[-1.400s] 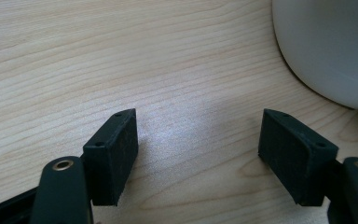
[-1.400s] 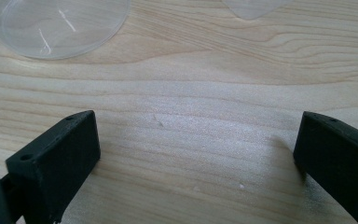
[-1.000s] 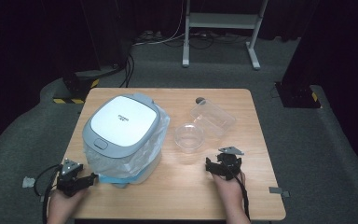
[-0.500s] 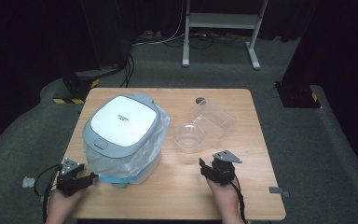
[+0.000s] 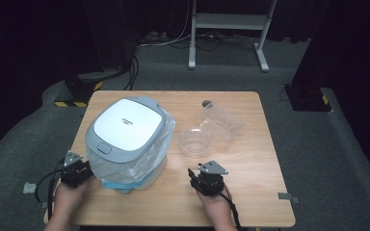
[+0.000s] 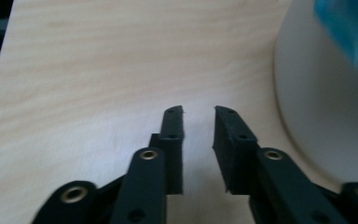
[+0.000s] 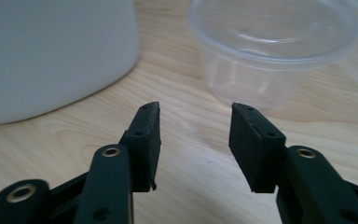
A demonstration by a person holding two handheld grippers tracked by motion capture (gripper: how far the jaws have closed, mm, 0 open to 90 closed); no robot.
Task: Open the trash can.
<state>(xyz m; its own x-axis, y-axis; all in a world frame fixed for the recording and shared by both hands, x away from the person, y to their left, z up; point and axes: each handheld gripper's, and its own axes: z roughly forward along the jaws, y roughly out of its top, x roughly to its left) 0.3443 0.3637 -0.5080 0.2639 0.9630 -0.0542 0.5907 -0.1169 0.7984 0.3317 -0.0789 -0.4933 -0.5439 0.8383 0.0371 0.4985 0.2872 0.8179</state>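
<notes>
Jaws of the left gripper (image 6: 198, 112) have just been closing, a narrow gap left, nothing between them, beside the rice cooker (image 5: 125, 132). Right gripper (image 7: 195, 109) jaws, also closing, stand apart and empty near the round plastic bowl (image 7: 268, 51).

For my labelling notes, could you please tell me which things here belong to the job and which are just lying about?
In the job:
rice cooker
plastic bag
round clear bowl
left gripper
right gripper

Lying about:
clear rectangular container
small dark object

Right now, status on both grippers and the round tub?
Left gripper and right gripper empty, jaws just been closing. Round tub ahead of right gripper, untouched. White cooker beside left gripper. Path clear.
</notes>
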